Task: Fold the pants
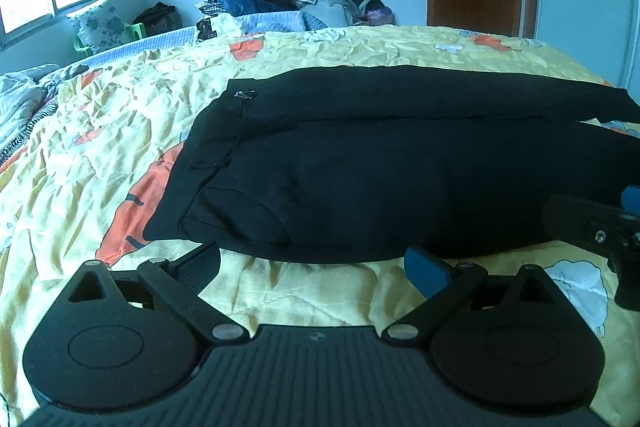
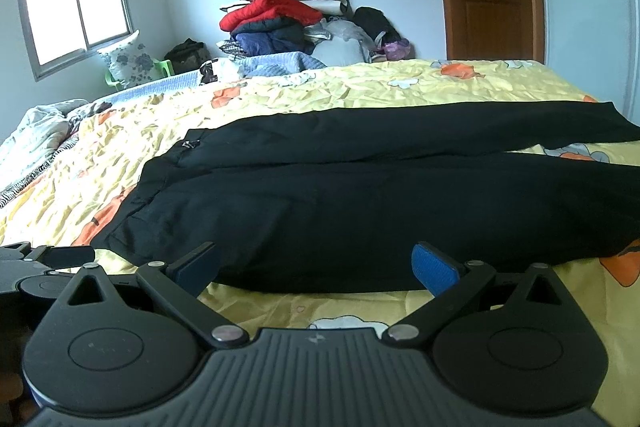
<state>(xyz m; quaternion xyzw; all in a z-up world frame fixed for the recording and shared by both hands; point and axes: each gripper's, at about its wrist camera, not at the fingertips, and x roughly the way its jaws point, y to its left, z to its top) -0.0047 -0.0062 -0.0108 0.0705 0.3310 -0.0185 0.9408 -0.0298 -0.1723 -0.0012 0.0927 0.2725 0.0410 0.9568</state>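
Left gripper (image 1: 316, 267): fingers spread wide, nothing between them, poised just short of the near edge of the pants (image 1: 380, 167). Right gripper (image 2: 316, 267): likewise spread and empty, close to the same edge; contact with the cloth cannot be confirmed. The black pants lie flat on the yellow flowered bedspread (image 2: 360, 87), waistband to the left, legs running right and slightly parted. A heap of clothes (image 2: 288, 19) stands against the far wall.
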